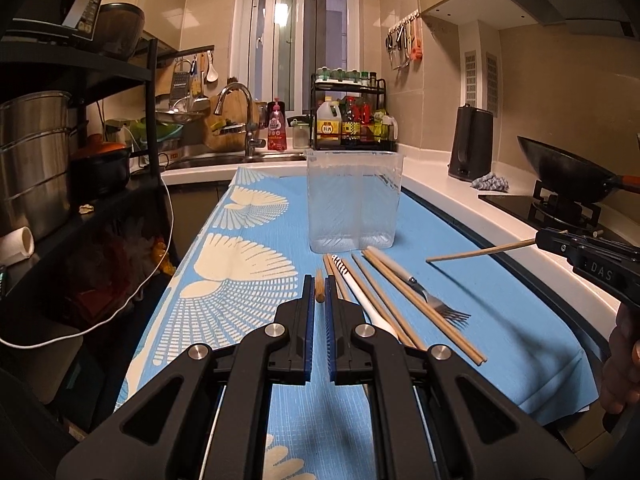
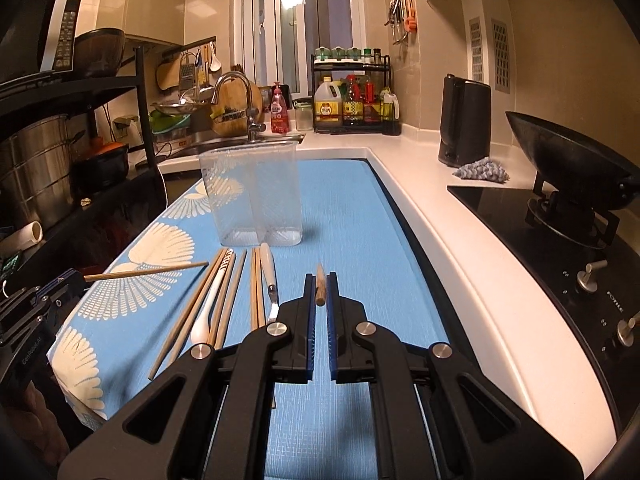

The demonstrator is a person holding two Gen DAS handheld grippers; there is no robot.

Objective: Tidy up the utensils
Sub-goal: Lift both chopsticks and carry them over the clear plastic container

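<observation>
A clear plastic two-compartment holder point(image 1: 354, 200) stands upright on the blue patterned cloth point(image 1: 248, 280); it also shows in the right wrist view point(image 2: 256, 196). In front of it lie several wooden chopsticks point(image 1: 424, 308), a white spoon point(image 1: 368, 300) and a fork point(image 1: 436, 300). My left gripper point(image 1: 319, 288) is shut on a wooden chopstick point(image 1: 319, 286), seen end-on; it sticks out level in the right wrist view point(image 2: 148, 271). My right gripper point(image 2: 320, 288) is shut on another chopstick point(image 2: 320, 286), which shows in the left wrist view point(image 1: 480, 251) held above the cloth.
A wok point(image 2: 572, 168) sits on the black stove point(image 2: 540, 240) at right. A black kettle point(image 2: 464, 120) and a rag point(image 2: 482, 170) stand on the white counter. A condiment rack point(image 2: 352, 100) and sink tap point(image 2: 236, 100) are behind. A black shelf with pots point(image 1: 36, 160) is at left.
</observation>
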